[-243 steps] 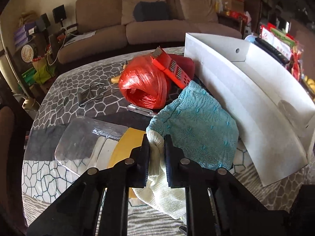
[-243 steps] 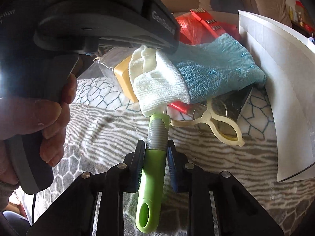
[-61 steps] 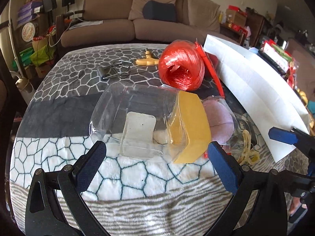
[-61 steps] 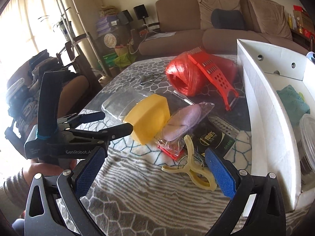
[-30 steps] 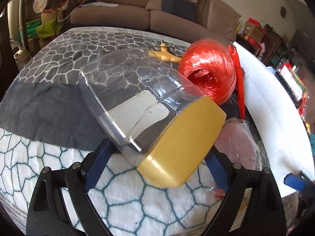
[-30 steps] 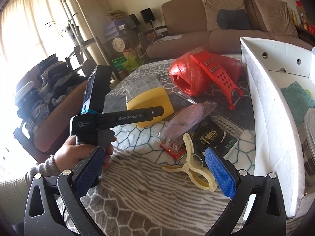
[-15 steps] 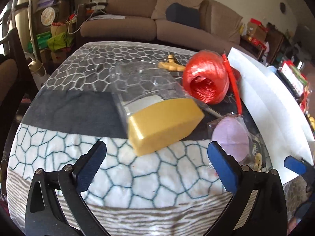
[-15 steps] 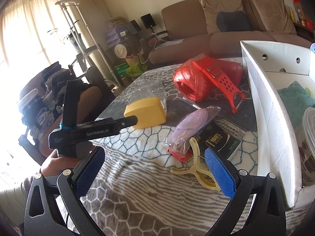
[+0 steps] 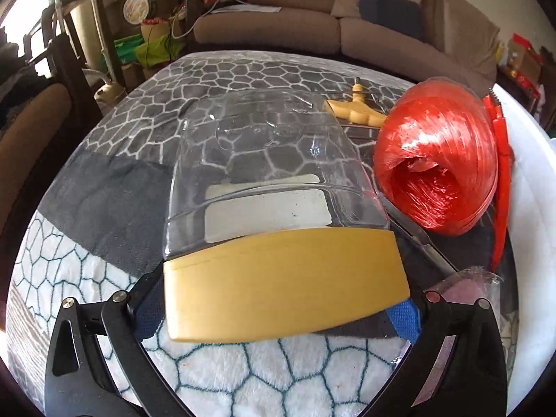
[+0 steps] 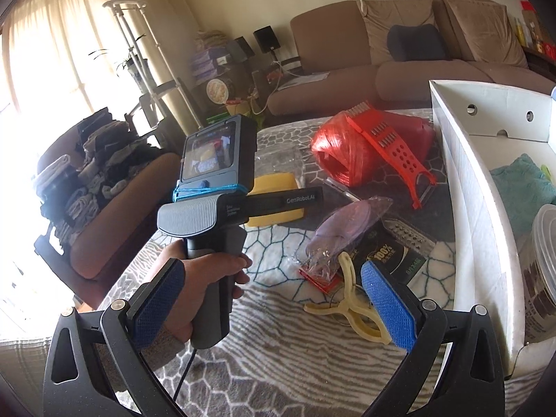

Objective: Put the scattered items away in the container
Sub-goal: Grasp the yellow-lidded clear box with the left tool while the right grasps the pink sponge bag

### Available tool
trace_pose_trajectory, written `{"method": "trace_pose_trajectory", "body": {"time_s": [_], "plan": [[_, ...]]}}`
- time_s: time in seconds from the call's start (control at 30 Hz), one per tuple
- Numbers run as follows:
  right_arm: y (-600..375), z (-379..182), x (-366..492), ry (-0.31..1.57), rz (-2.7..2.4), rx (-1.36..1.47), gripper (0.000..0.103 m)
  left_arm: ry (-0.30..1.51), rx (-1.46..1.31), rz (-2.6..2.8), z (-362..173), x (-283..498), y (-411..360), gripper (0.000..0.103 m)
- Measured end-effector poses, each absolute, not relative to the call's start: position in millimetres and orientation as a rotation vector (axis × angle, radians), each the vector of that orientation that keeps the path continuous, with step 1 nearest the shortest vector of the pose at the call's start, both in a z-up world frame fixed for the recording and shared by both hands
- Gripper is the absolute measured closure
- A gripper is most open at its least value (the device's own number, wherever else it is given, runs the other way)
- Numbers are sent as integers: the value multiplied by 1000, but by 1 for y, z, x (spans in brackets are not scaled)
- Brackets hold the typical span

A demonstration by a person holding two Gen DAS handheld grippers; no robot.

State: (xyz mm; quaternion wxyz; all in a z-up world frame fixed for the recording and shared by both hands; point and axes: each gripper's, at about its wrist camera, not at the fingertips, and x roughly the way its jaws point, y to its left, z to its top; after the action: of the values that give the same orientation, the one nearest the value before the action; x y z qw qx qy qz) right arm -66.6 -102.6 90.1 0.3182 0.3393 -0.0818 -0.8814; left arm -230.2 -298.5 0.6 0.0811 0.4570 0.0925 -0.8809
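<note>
While your left gripper (image 9: 278,307) brackets the yellow lid (image 9: 285,281) of the clear jar (image 9: 274,163), its blue pads sit at the lid's two ends; whether they grip it cannot be told. Your right gripper (image 10: 274,299) hangs wide open and empty above the blanket's near edge. Beyond lie the cream clip (image 10: 351,307), red twine ball (image 9: 436,160) and, at the right edge, the white box (image 10: 465,187).

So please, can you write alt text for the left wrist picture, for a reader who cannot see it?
The left gripper has its two fingers on either side of the yellow lid of a clear plastic jar lying on its side on a patterned blanket. A red ball of twine sits to the right.
</note>
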Motion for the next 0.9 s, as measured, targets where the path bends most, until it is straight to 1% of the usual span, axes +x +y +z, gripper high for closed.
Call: {"method": "trace_pose_trajectory", "body": {"time_s": [0.1, 0.17, 0.4, 0.53, 0.67, 0.73, 0.77, 0.8, 0.83, 0.87, 0.9], "plan": [[-100, 91, -68, -227, -2324, 898, 0, 344, 1360, -2680, 1, -221, -313, 8], [-99, 90, -69, -232, -2332, 902, 0, 356, 1349, -2694, 6, -207, -323, 8], [-107, 85, -75, -239, -2333, 934, 0, 421, 1326, -2695, 33, -110, -363, 9], [-116, 78, -106, -337, -2391, 1046, 0, 526, 1358, -2657, 27, -79, -370, 9], [-127, 67, -148, -338, -2462, 1189, 0, 548, 1334, -2636, 22, -74, -377, 9], [-133, 59, -165, -291, -2498, 1254, 5, 524, 1336, -2605, 17, -78, -379, 9], [-137, 55, -173, -256, -2514, 1295, 14, 515, 1350, -2596, 13, -82, -379, 9], [-140, 50, -178, -233, -2519, 1320, 26, 509, 1358, -2590, 10, -85, -380, 9], [-144, 45, -182, -209, -2516, 1338, 31, 502, 1356, -2586, 8, -89, -382, 9], [-149, 40, -185, -164, -2520, 1361, 41, 493, 1351, -2589, 7, -93, -382, 8], [-154, 37, -186, -106, -2532, 1372, 49, 484, 1347, -2597, 7, -96, -383, 8]]}}
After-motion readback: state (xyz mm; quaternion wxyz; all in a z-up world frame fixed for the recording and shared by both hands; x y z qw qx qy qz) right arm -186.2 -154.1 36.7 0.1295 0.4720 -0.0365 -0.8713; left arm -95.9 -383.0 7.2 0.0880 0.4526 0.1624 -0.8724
